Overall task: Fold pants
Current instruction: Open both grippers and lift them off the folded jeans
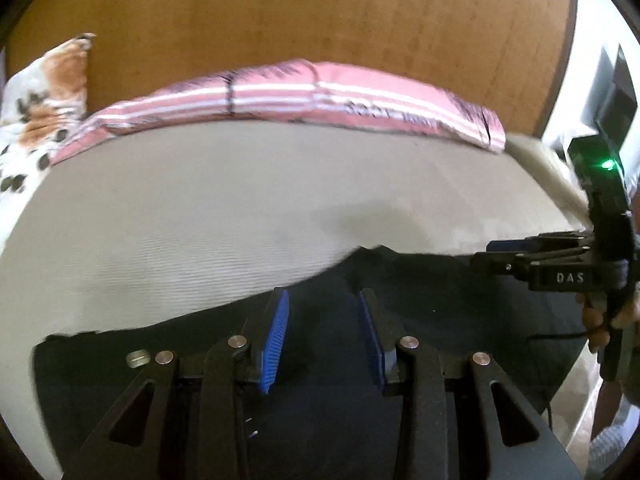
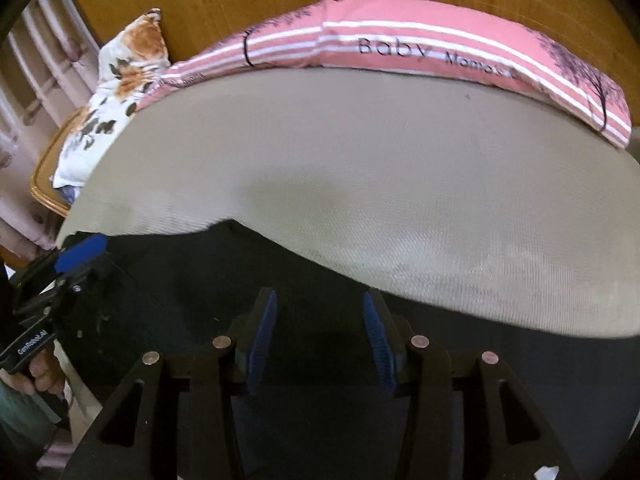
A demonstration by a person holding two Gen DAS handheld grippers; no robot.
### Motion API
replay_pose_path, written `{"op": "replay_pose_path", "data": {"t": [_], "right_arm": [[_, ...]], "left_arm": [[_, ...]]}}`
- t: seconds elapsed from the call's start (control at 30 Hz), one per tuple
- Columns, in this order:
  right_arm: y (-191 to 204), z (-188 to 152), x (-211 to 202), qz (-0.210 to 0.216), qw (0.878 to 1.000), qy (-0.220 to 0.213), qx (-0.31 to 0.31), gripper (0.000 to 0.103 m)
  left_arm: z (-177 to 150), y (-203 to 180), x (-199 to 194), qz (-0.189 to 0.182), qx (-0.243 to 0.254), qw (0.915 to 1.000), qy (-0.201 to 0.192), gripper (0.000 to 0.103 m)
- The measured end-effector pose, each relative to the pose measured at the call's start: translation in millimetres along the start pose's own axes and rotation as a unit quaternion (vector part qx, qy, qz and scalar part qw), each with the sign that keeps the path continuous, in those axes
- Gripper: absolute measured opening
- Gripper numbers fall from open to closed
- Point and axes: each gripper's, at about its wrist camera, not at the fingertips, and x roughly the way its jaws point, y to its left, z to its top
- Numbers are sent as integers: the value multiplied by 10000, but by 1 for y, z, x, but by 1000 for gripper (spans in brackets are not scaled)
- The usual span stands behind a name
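Observation:
Dark pants (image 1: 460, 312) lie flat on a beige bed sheet (image 1: 200, 208), filling the near part of both views (image 2: 192, 280). My left gripper (image 1: 322, 296) hovers over the pants' far edge. Its blue pads stand apart and only the lying fabric shows between them. My right gripper (image 2: 320, 296) is open in the same way over the pants, its pads not pressing on anything. In the left wrist view the right gripper (image 1: 490, 252) sits at the right end of the pants' edge. In the right wrist view the left gripper (image 2: 86, 250) is at the left corner of the pants.
A pink striped pillow (image 2: 400, 48) lies along the far side of the sheet (image 2: 360, 168), against a wooden headboard (image 1: 320, 8). A floral pillow (image 2: 120, 80) is at the far left. A person's hand (image 1: 600, 320) holds the right gripper's handle.

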Motion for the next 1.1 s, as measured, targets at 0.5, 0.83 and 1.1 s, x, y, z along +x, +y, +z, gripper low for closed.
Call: {"op": "replay_pose_path", "data": {"t": [0.5, 0.83, 1.1], "right_arm": [[-23, -7, 16, -224, 9988, -165, 406, 46], [-74, -60, -33, -337, 9920, -356, 1162, 47], [-121, -100, -53, -351, 9807, -378, 1888, 47]], "left_arm": [[-18, -10, 48, 716, 481, 9952, 464, 37], [-52, 46, -12, 400, -293, 9987, 104, 43], [-56, 41, -11, 790, -281, 9962, 233, 44]]}}
